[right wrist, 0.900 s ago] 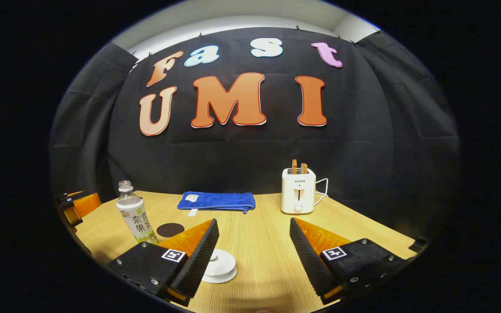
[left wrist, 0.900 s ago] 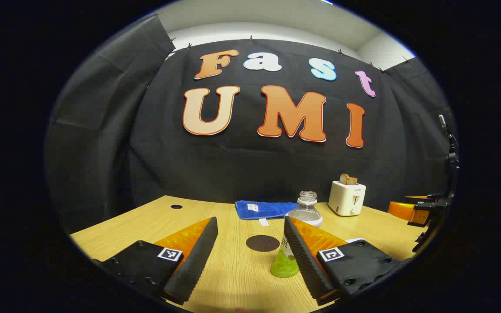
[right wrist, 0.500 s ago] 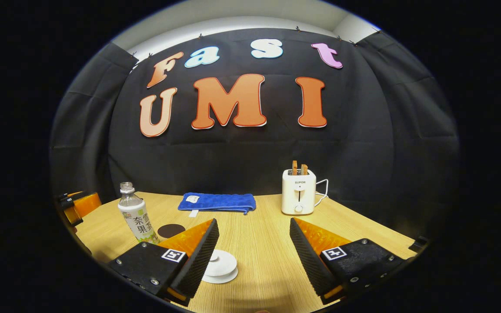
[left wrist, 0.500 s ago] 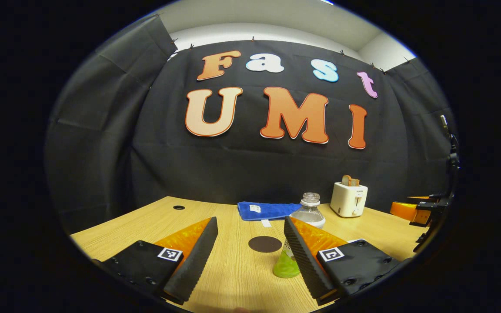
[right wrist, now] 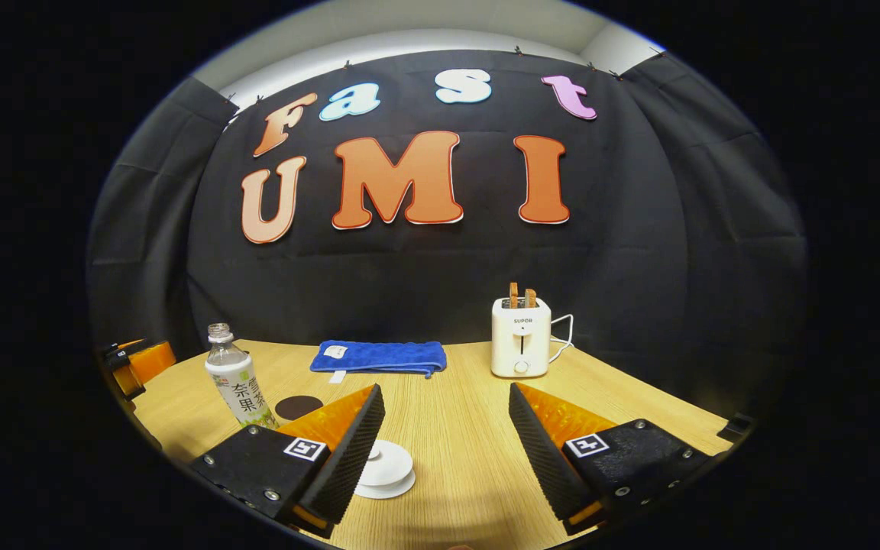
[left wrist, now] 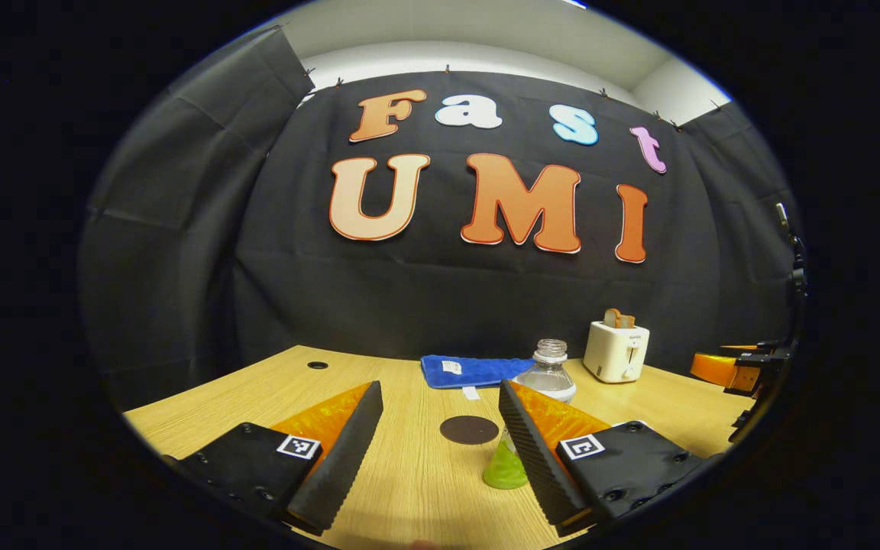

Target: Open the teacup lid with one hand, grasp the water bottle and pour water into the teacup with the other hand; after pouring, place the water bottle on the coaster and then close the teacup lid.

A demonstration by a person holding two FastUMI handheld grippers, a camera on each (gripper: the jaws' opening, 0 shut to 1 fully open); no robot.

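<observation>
Wooden table, black cloth behind. Both tongs wide, empty. Bottle uncapped, behind left tongs' right finger: sideways nudge topples it. Lidded teacup beside right tongs' left finger.

Black cloth wall, creased, pinned along top. Pale wall and ceiling above. Light wooden table.
</observation>
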